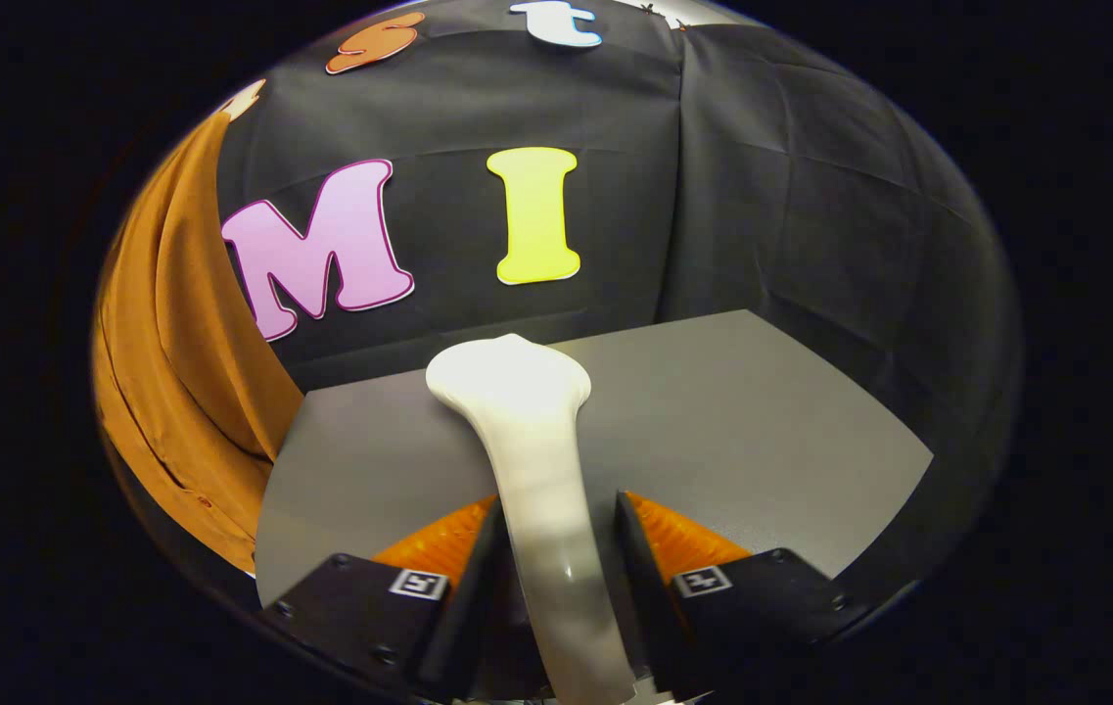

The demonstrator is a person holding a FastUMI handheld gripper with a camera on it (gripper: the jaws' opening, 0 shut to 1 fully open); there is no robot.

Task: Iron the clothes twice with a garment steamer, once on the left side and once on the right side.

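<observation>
While the hand-held gripper [556,548] clamps the white garment steamer [536,460] between its fingers, head over the grey counter [762,421], the orange garment [174,372] hangs far off left; the smooth handle may slip or twist during the swing.

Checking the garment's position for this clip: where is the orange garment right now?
In the gripper view, the orange garment hangs against the booth wall, left of the grey table and beyond the white steamer gripped in the gripper.
</observation>
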